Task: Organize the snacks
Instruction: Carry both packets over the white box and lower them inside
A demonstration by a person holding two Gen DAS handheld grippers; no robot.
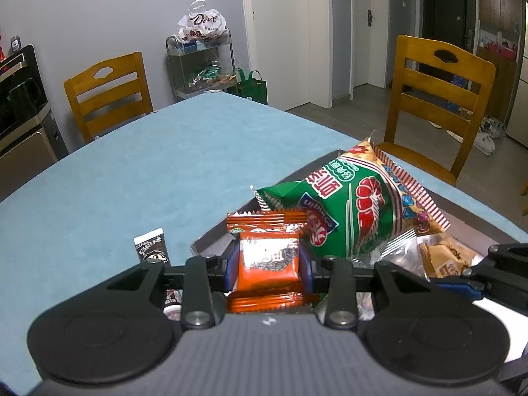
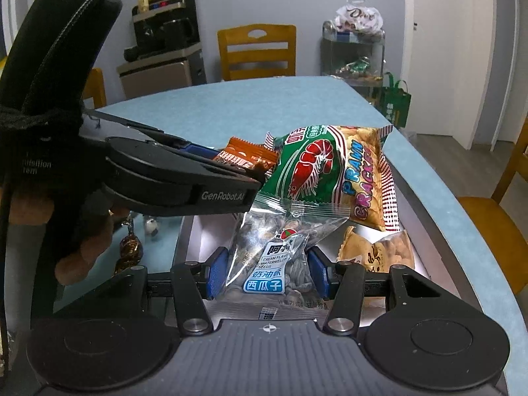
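My left gripper (image 1: 269, 269) is shut on a small orange snack packet (image 1: 269, 260), held over the near left corner of a grey tray (image 1: 211, 236). From the right wrist view the same left gripper (image 2: 241, 161) comes in from the left with the orange packet (image 2: 247, 156). My right gripper (image 2: 269, 272) is shut on a clear bag of watermelon seeds (image 2: 274, 254) above the tray (image 2: 186, 234). A green prawn cracker bag (image 1: 349, 211) (image 2: 330, 178) lies in the tray. A tan snack pack (image 2: 379, 250) lies beside it.
The blue table (image 1: 148, 165) carries a small black-and-white packet (image 1: 151, 246) left of the tray and wrapped candies (image 2: 130, 250). Wooden chairs (image 1: 435, 99) stand around the table. A metal cart (image 1: 201, 62) with bags is at the back wall.
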